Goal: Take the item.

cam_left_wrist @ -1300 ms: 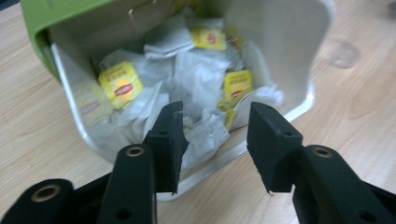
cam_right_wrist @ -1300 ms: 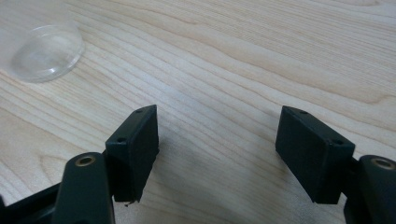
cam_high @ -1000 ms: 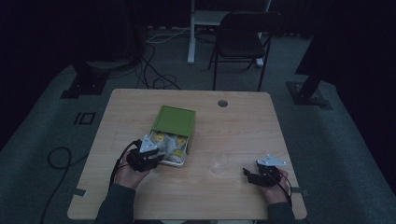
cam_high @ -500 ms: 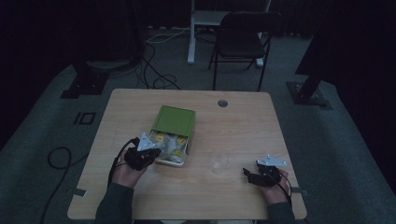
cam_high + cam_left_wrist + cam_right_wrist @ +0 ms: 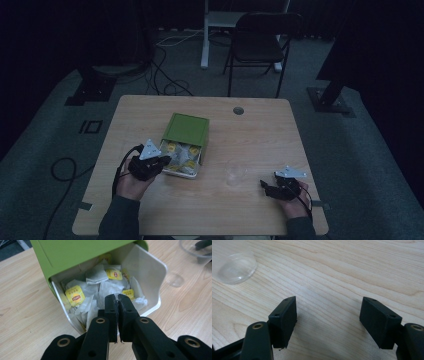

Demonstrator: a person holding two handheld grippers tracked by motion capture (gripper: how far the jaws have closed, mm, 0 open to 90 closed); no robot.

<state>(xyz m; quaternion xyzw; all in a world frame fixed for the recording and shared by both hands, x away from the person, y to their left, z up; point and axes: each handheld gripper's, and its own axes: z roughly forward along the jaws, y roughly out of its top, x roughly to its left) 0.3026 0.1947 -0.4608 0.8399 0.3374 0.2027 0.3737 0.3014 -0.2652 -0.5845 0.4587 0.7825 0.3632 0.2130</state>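
A green box (image 5: 186, 129) lies on the wooden table (image 5: 250, 130) with its white drawer (image 5: 194, 172) pulled out toward me. The drawer (image 5: 150, 272) holds several white tea bags with yellow tags (image 5: 75, 296). My left gripper (image 5: 167, 160) is at the drawer's left near corner. In the left gripper view it (image 5: 117, 297) is shut, tips just over the tea bags; I see nothing clearly pinched between them. My right gripper (image 5: 263, 186) rests near the table's front right. It (image 5: 329, 302) stands open over bare wood.
A clear cup (image 5: 235, 172) stands between the drawer and my right gripper, and its rim (image 5: 192, 252) shows right of the drawer. It (image 5: 237, 267) lies ahead and left of the right jaws. A cable hole (image 5: 238, 110) is at the table's back edge. A chair (image 5: 260, 40) stands beyond.
My left gripper has shifted slightly left and tilted at the drawer's edge, so its grey plate now shows. The right gripper has not moved.
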